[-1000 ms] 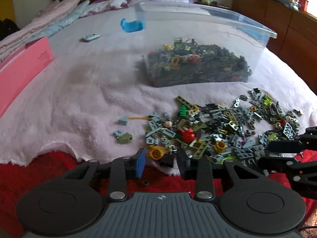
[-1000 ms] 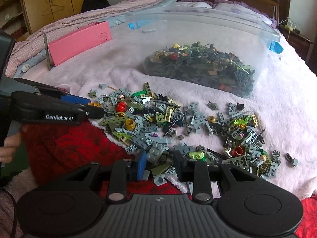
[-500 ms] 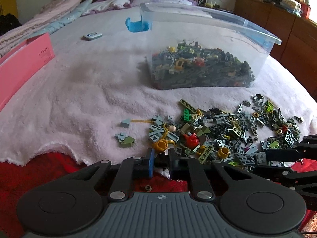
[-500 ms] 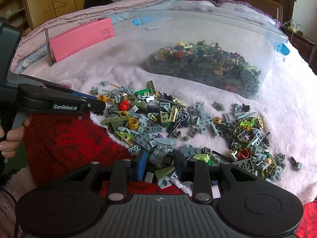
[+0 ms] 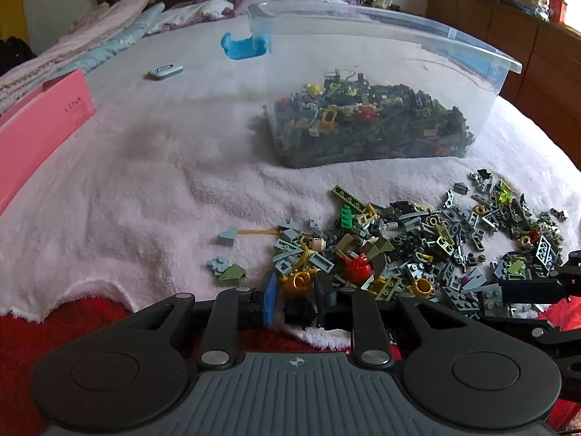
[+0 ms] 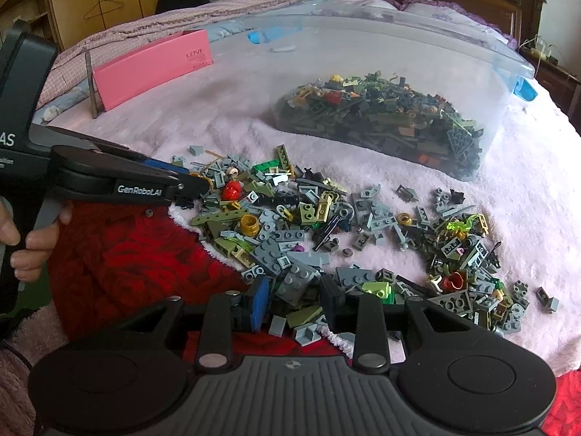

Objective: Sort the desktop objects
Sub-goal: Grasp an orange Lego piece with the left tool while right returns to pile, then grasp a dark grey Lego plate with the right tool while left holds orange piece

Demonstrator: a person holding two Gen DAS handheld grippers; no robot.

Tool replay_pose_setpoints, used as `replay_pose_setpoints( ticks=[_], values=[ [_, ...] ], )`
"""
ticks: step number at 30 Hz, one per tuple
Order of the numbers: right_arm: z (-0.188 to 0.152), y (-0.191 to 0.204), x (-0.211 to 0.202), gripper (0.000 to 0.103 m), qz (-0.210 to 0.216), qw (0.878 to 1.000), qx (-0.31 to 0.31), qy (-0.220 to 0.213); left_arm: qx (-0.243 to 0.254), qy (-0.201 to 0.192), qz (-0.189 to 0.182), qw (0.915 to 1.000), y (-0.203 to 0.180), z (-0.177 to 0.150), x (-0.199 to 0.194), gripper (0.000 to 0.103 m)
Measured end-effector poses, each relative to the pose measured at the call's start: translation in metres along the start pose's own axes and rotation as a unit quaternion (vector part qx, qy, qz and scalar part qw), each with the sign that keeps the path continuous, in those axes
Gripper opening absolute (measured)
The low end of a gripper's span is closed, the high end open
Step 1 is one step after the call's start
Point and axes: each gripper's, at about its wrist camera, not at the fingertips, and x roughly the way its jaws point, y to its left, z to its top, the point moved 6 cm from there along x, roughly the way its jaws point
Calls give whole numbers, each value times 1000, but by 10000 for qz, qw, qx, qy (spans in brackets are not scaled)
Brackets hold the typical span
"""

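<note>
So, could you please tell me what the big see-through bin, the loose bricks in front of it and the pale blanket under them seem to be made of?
The bin looks like clear, glossy plastic: the bricks inside show through its wall. The loose bricks seem hard moulded plastic, with studs and a slight sheen. The blanket looks like soft plush fleece, matte and fuzzy with a ragged edge; the exact fibre cannot be told.

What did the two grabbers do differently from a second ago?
The left gripper closed its jaws at the near edge of the brick pile, then just opened them a little. A small black piece sits between them; whether the pads press it is unclear. The right gripper stayed put, its jaws apart over grey bricks. The bin and pink box did not move.
</note>
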Motion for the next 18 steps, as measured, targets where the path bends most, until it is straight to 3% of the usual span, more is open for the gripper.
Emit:
replay_pose_setpoints(
  ticks=[1, 12, 15, 18],
  values=[
    [0, 0, 0, 37, 0, 10000, -5, 1, 3, 7, 3, 10000, 0, 0, 1, 18],
    [0, 3, 1, 39, -26, 10000, -71, -48, -67, -181, -74, 9998, -1, -1, -22, 18],
    [0, 2, 1, 25, -83, 9999, -72, -72, -43, -221, -94, 9997, -3, 0, -28, 18],
    [0, 0, 0, 25, -139, 9998, -61, -115, -17, -264, -114, 9996, -6, 1, -34, 18]
  ],
)
